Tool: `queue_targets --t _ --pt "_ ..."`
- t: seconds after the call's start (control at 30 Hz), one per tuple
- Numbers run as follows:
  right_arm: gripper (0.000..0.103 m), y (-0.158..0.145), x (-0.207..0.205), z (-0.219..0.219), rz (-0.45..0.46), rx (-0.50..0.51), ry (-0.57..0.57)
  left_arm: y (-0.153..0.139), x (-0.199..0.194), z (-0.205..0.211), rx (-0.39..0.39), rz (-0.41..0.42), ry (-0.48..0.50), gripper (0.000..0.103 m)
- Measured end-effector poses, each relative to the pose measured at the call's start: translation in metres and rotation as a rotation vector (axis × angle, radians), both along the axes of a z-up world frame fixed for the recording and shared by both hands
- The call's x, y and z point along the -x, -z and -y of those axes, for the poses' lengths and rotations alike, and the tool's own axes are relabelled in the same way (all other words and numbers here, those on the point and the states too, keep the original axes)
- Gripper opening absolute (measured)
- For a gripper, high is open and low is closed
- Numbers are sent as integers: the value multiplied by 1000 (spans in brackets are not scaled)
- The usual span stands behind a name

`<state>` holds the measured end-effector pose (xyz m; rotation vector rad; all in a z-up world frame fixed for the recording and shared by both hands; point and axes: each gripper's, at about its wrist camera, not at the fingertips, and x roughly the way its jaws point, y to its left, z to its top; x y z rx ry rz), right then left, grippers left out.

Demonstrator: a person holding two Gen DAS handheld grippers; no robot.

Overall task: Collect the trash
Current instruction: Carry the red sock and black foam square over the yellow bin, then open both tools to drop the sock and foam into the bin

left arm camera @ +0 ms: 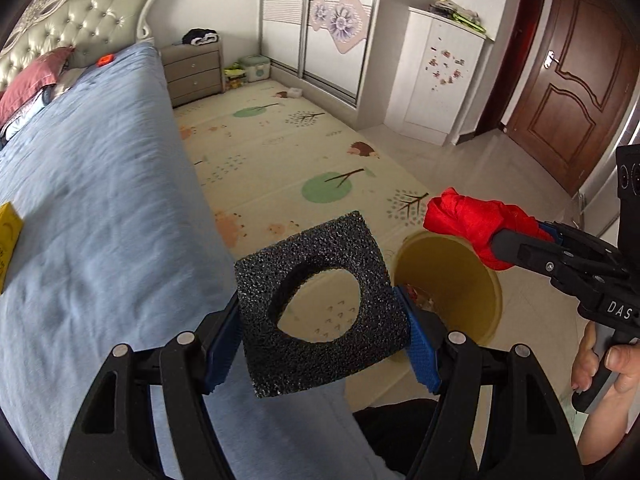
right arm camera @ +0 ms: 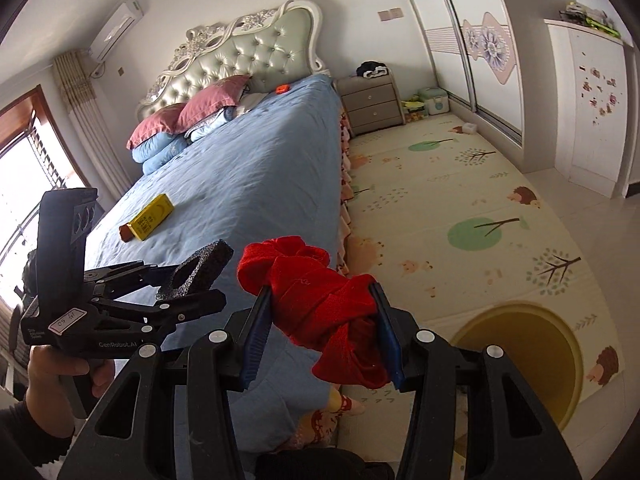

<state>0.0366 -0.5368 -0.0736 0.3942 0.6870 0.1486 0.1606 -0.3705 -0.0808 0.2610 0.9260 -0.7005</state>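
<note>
Box (right arm camera: pixel 150 218) on bed (right arm camera: pixel 248 168), bin (right arm camera: pixel 520 360) on mat (right arm camera: pixel 460 184) beside bed

The yellow bin (left arm camera: pixel 476 280) stands on the play mat (left arm camera: pixel 280 148), just beside the long side edge of the bed (left arm camera: pixel 100 200). Its mouth is wide open, with a little trash at the bottom. The black foam square (left arm camera: pixel 320 312) in the left gripper (left arm camera: pixel 324 340) hangs by the bin's near rim. The red cloth (left arm camera: pixel 472 224) in the right gripper (right arm camera: pixel 324 328) hangs over the far rim. The mat past the bin is mostly bare up to the nightstand (left arm camera: pixel 194 72). The bed walls off one side
</note>
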Motion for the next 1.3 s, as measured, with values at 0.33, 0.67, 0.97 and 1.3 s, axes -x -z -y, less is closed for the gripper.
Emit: queue_targets --t 0.33,0.67,0.97,1.3 --pt "47 40 62 78 -61 -33 198 40 20 103 -29 -112 201 71" --pt "48 78 102 130 -114 -89 334 84 26 177 -78 -206 302 71" --pt "48 107 107 151 -156 -121 384 120 32 209 -107 -277 368 71" --pt "72 122 99 172 -194 -160 464 133 36 214 -124 -184 364 99"
